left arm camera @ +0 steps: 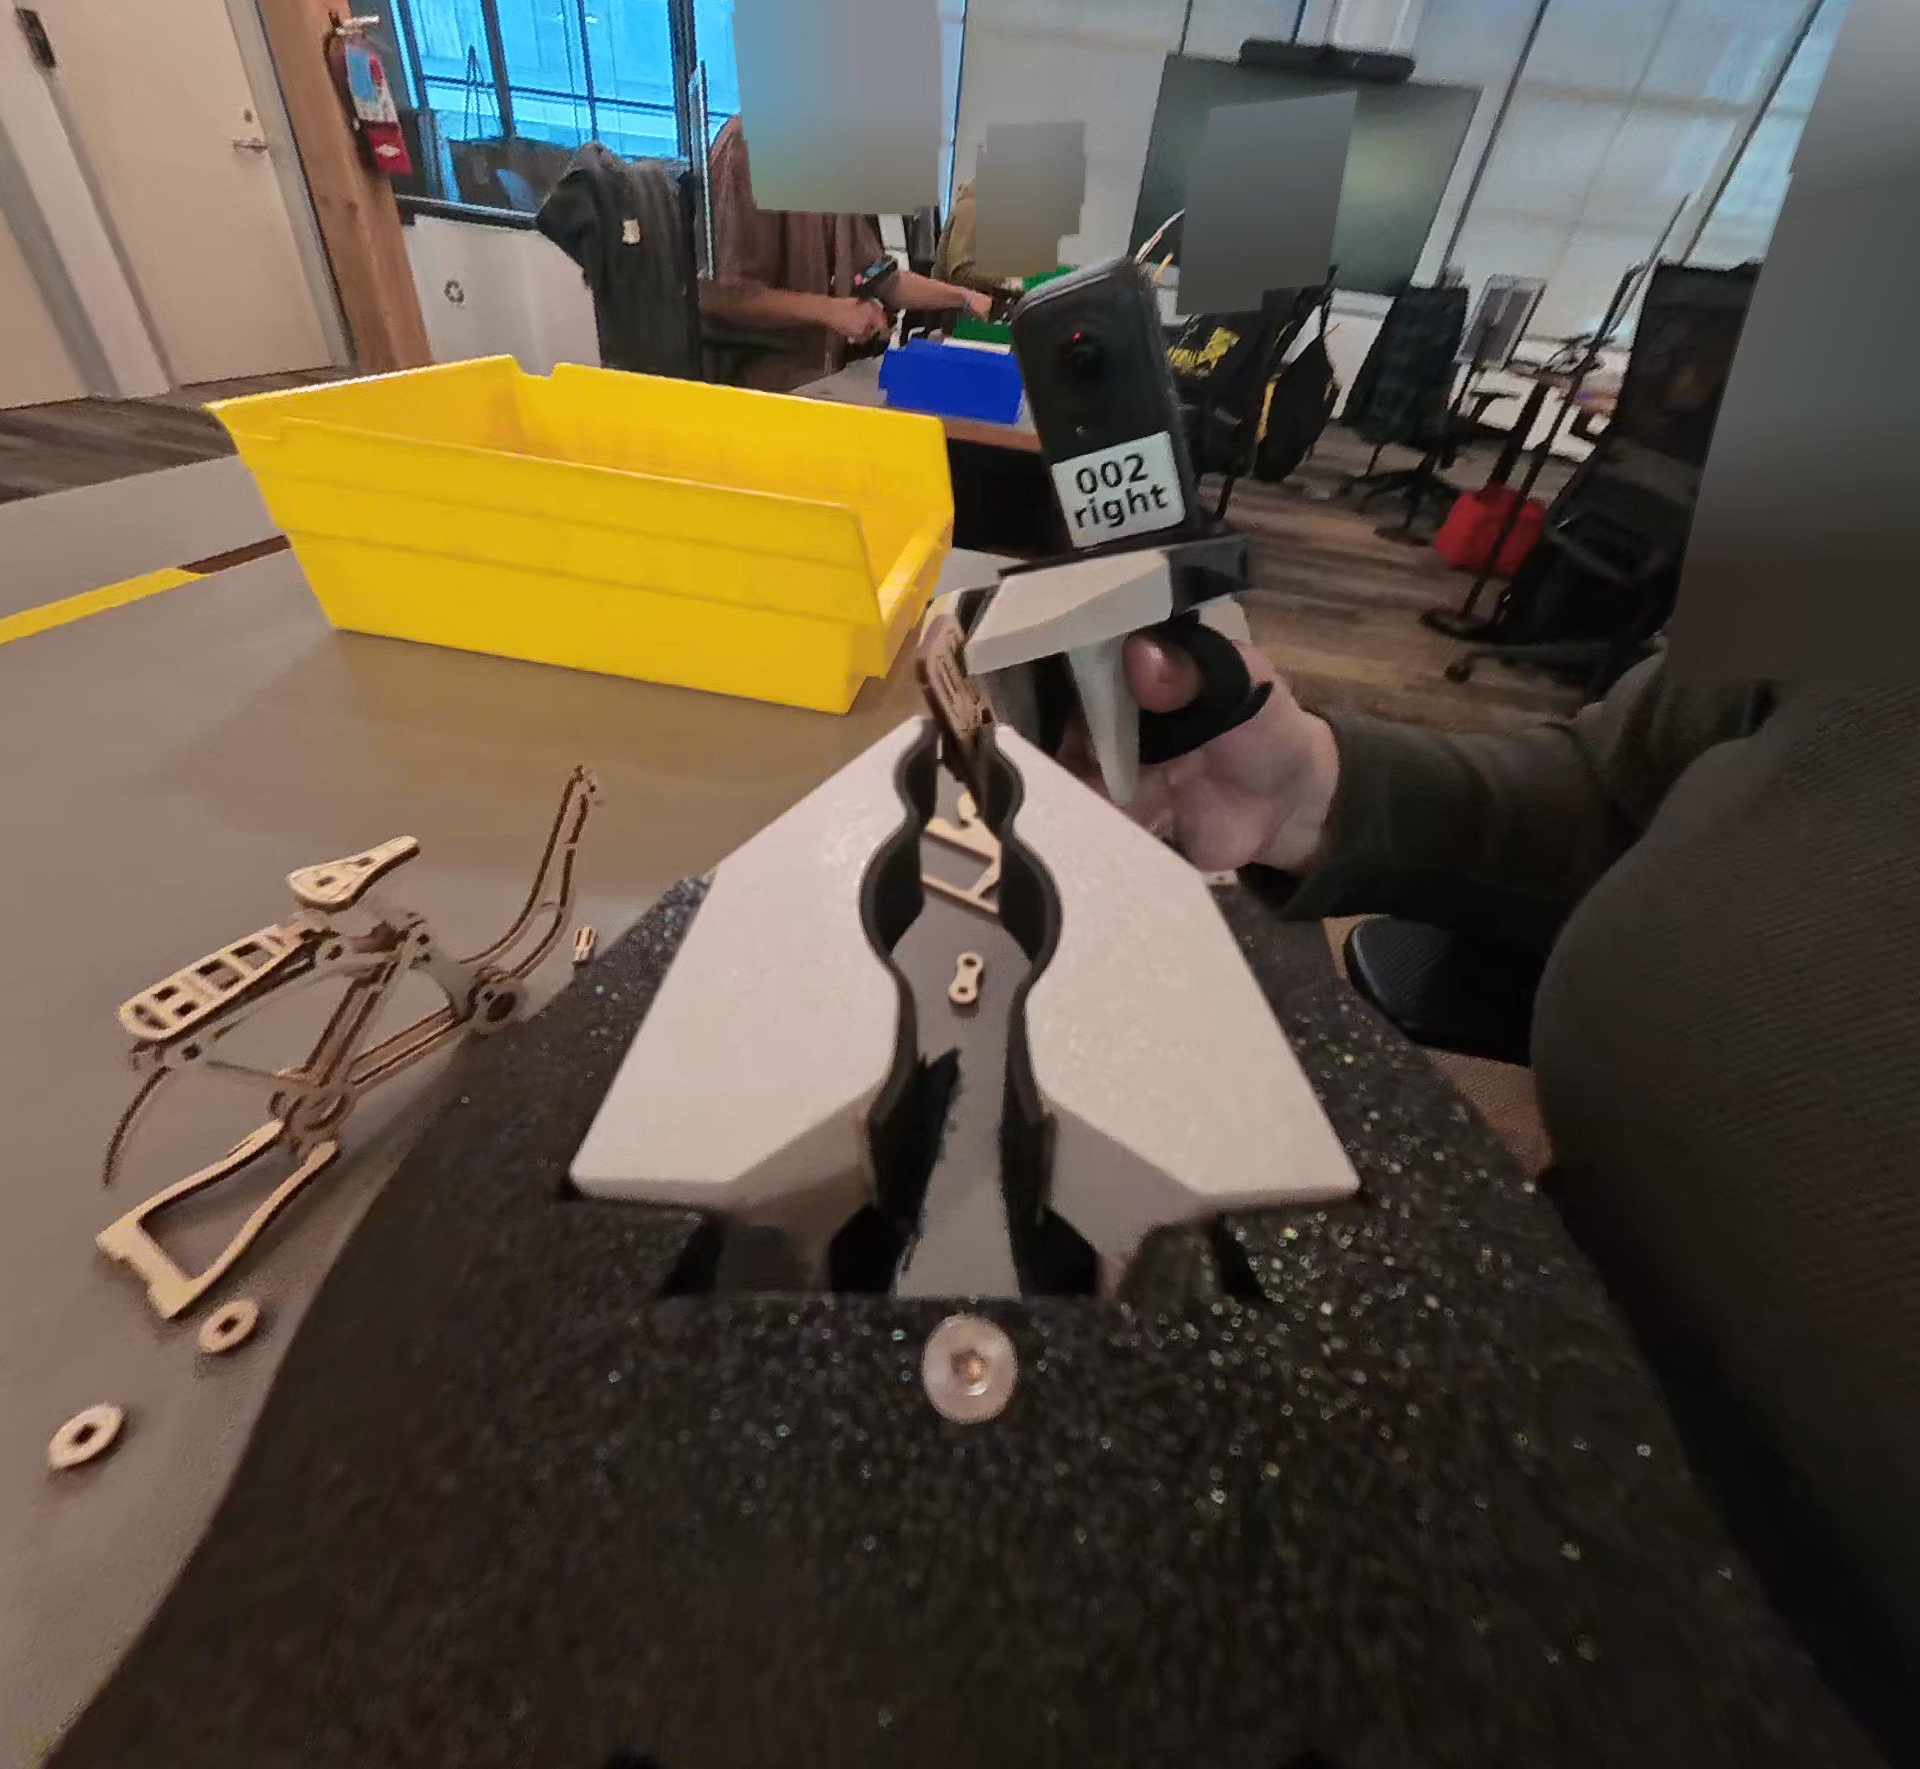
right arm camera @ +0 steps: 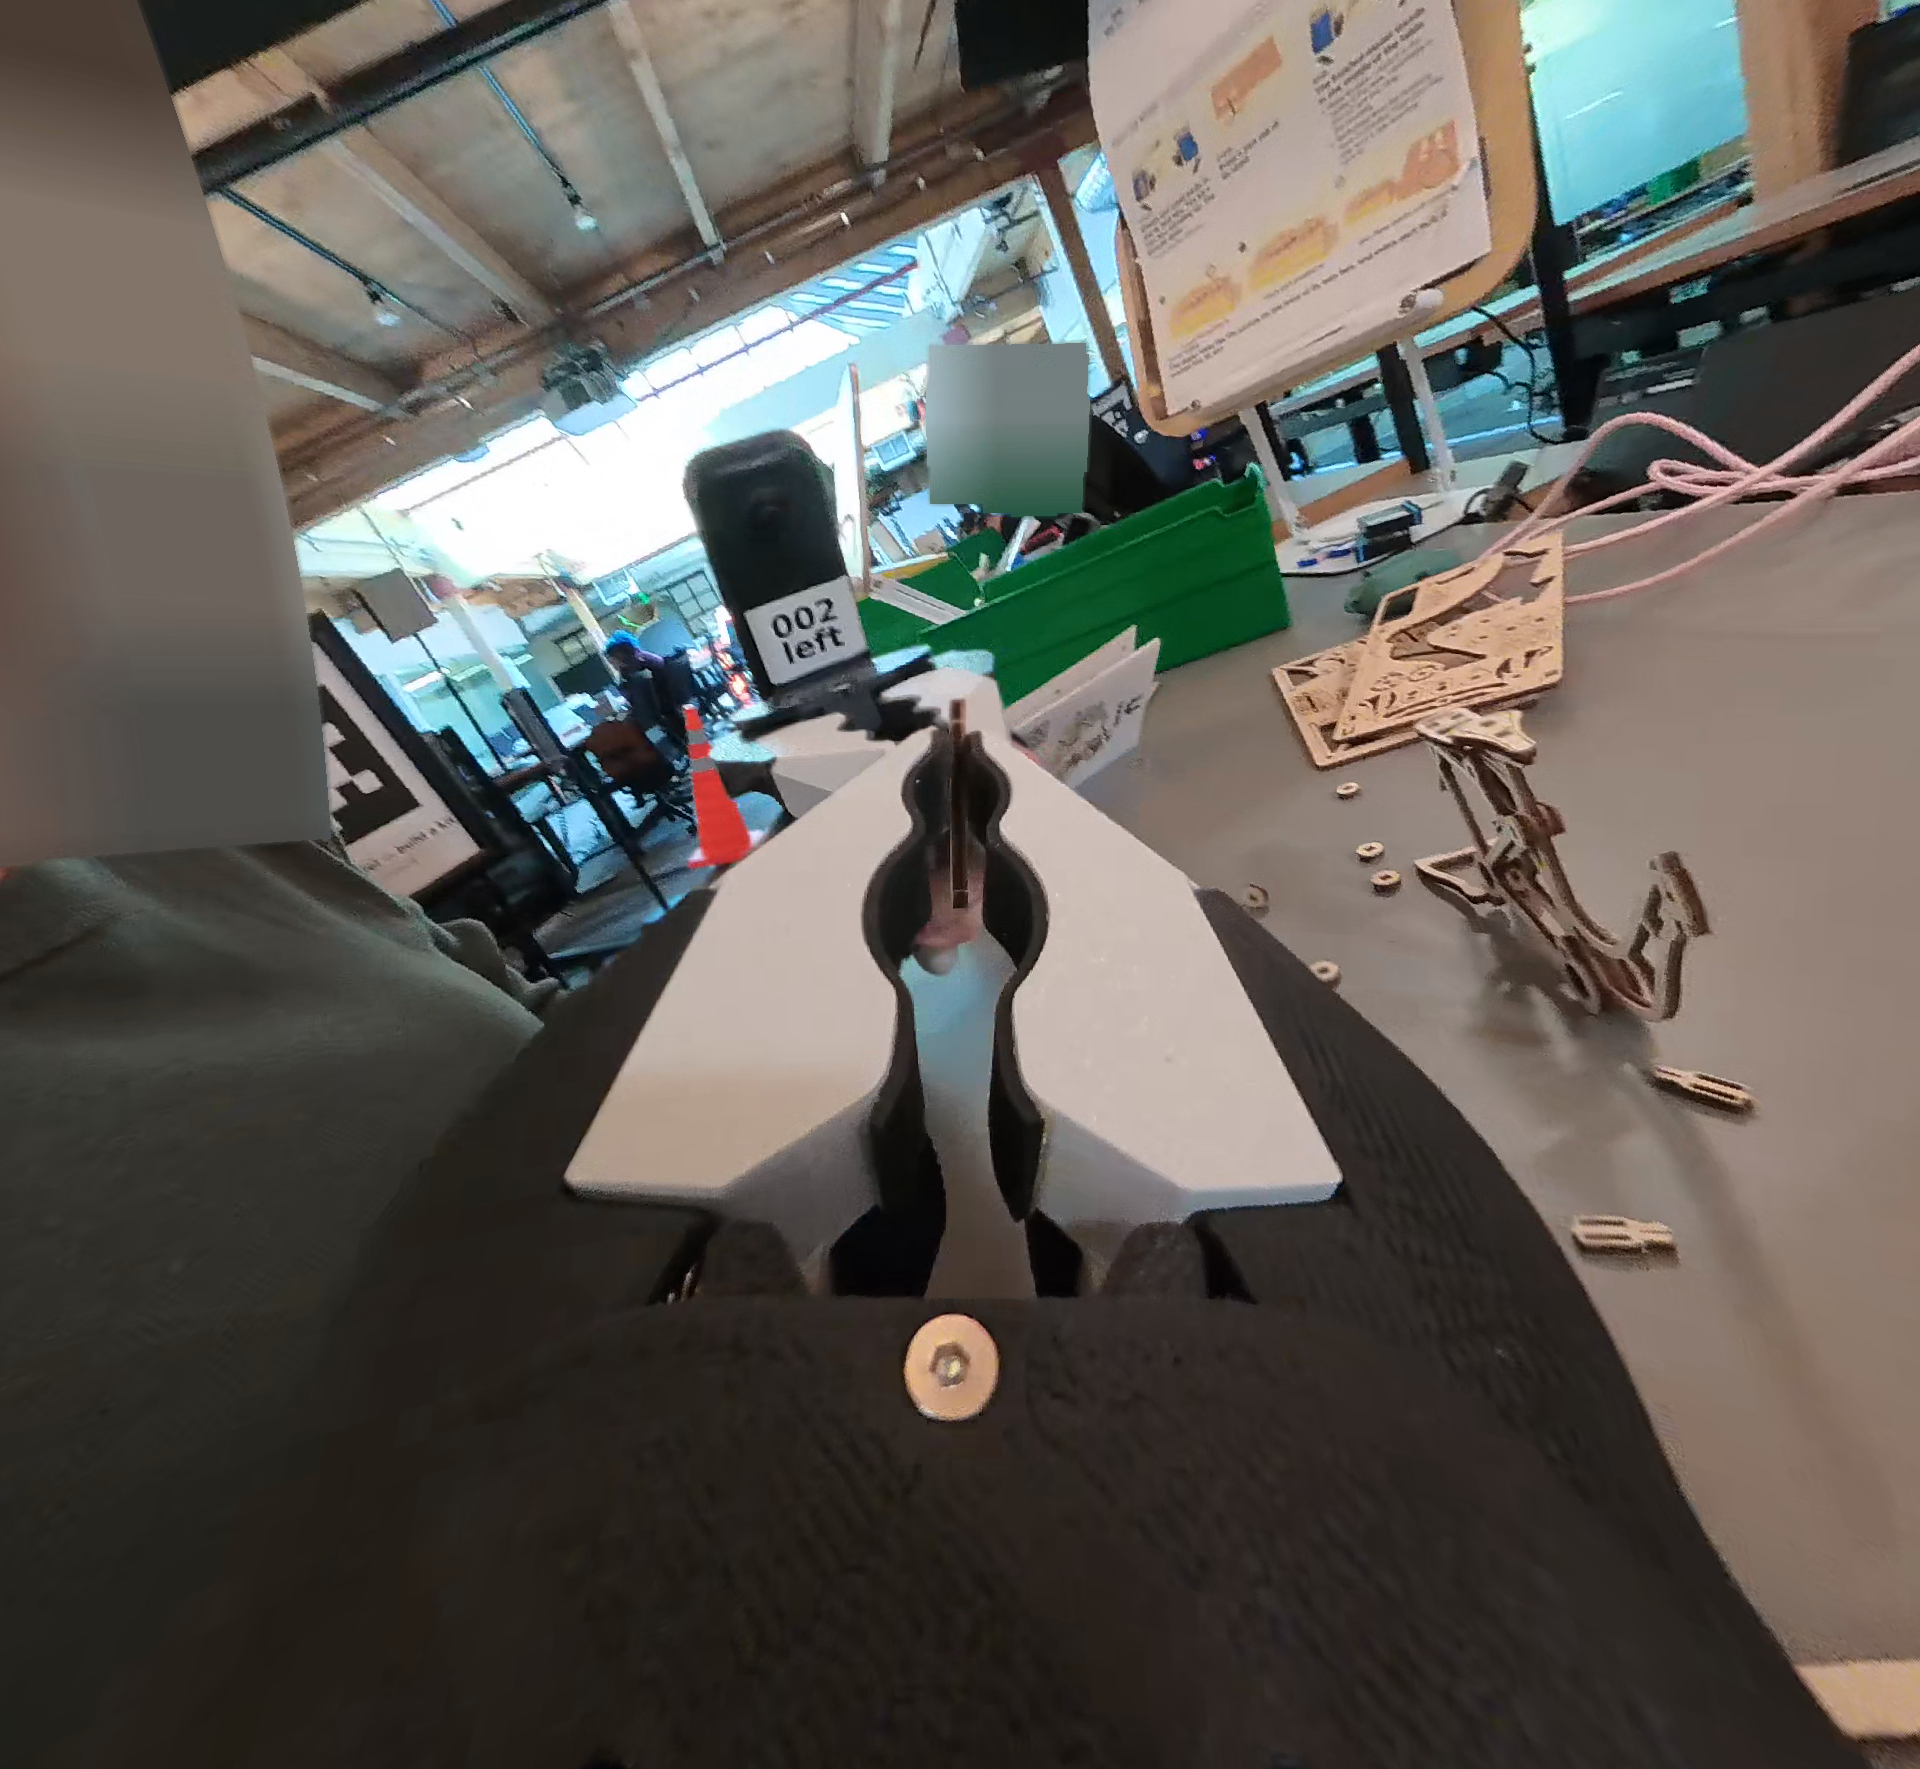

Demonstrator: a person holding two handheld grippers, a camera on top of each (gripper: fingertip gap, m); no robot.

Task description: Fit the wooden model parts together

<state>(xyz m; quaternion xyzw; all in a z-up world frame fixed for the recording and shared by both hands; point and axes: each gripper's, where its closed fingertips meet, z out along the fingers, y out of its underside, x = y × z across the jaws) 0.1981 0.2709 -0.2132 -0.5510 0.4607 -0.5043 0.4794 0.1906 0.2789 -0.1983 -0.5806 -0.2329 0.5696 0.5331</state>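
Note:
In the left wrist view my left gripper [left arm camera: 964,751] is shut at its tips on a flat brown wooden part [left arm camera: 948,685] that sticks up out of them. A paler frame-shaped wooden part [left arm camera: 966,855] shows in the gap between the fingers. My right gripper [left arm camera: 1003,623], in a person's hand, meets it tip to tip from the far side. In the right wrist view the right gripper [right arm camera: 956,763] is shut on a thin wooden part [right arm camera: 956,820] seen edge-on, with the left gripper [right arm camera: 873,717] just beyond. The partly built wooden model [left arm camera: 312,1013] lies on the grey table [left arm camera: 208,732], also in the right wrist view [right arm camera: 1538,872].
A yellow bin [left arm camera: 582,524] stands behind the model. Loose wooden washers [left arm camera: 229,1324] and a small link [left arm camera: 966,976] lie on the table. Right of my right gripper are small connectors [right arm camera: 1704,1091], wooden part sheets [right arm camera: 1455,659], a green bin [right arm camera: 1122,576], an instruction sheet on a stand [right arm camera: 1288,130] and pink cables [right arm camera: 1714,472]. My two grippers' fingertips are within a few centimetres of each other. From either gripper's tips it is about 15 cm to the partly built wooden model [left arm camera: 312,1013].

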